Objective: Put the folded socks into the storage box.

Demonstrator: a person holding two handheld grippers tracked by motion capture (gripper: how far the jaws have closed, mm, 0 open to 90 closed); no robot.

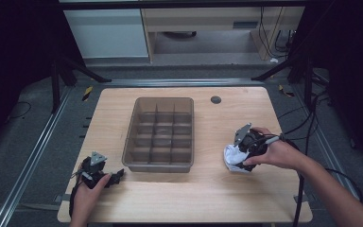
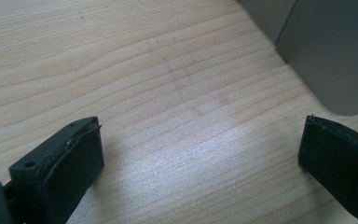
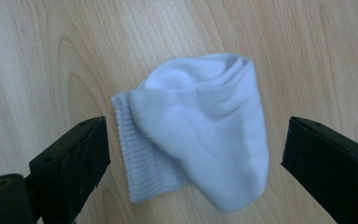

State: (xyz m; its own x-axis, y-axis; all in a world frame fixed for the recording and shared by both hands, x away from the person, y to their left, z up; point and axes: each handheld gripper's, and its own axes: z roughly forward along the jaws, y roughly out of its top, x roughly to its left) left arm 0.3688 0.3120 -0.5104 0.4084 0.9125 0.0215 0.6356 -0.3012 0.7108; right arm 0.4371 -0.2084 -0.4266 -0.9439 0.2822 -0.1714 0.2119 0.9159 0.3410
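A folded white sock (image 3: 196,130) lies on the wooden table (image 1: 208,189), right of centre (image 1: 234,158). My right gripper (image 1: 246,144) hangs over it, open, jaws spread to either side of the sock without touching it (image 3: 193,163). My left gripper (image 1: 108,177) rests low near the table's front left, open, with bare wood between its jaws (image 2: 200,154). A grey divided bin (image 1: 160,135) with several compartments stands in the middle of the table; its corner (image 2: 326,51) shows just beyond the left gripper.
A small dark round grommet (image 1: 216,99) sits in the table at the back right. Cables trail off the right side of the table. Black frame legs stand at both back corners.
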